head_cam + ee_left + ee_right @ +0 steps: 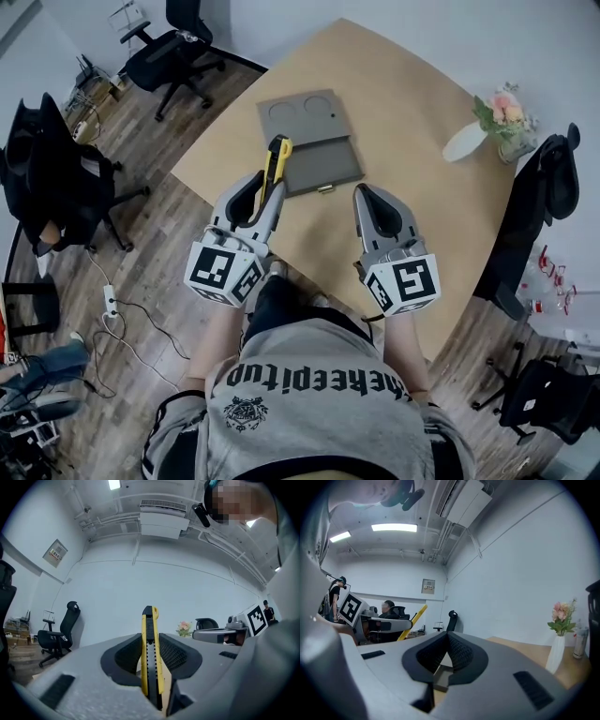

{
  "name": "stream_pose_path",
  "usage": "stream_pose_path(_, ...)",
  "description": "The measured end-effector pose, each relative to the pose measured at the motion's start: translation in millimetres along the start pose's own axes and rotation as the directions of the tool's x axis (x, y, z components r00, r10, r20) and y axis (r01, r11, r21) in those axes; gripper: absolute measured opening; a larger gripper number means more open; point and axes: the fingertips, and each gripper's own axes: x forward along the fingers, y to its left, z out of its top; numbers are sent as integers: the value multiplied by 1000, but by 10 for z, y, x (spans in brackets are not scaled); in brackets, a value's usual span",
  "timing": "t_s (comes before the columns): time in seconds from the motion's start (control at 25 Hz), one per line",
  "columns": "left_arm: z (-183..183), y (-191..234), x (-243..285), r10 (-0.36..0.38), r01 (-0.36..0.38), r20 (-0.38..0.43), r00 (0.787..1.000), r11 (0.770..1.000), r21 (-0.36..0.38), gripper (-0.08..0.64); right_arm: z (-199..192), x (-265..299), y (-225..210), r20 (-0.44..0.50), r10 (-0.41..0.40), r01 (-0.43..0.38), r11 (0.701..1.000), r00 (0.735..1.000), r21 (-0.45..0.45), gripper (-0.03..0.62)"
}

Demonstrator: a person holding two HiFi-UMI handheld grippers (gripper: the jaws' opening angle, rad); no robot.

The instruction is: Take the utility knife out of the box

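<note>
The left gripper point(266, 187) has its fingers clamped on the yellow utility knife point(278, 155), whose long axis points to 12 o'clock. The knife seems lifted clear of the open grey box point(314, 150), which lies on the surface point(412, 103) at 1 o'clock. The right gripper point(372, 195) hangs at 3 o'clock, fingers closed on nothing.

utility knife point(150, 653): rear end hidden between the left tongs point(151, 634);
box point(440, 678): mostly behind the right tongs point(447, 637);
wall notice point(428, 586): print too small to read

Flower vase point(466, 142) on tan table point(403, 84), blk office chair point(173, 52) on wood flr point(159, 234)
</note>
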Motion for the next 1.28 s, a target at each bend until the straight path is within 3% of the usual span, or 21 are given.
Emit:
stream_pose_path(0.68, 113, -272, -381, 64, -65, 72, 995, 998, 6, 121, 24, -306, 191, 16, 58, -58, 998, 998, -9, 6)
stream_pose_path(1.28, 162, -482, -493, 50, -52, 101, 994, 998, 23, 121, 3, -456, 249, 24, 70, -70, 997, 997, -10, 5)
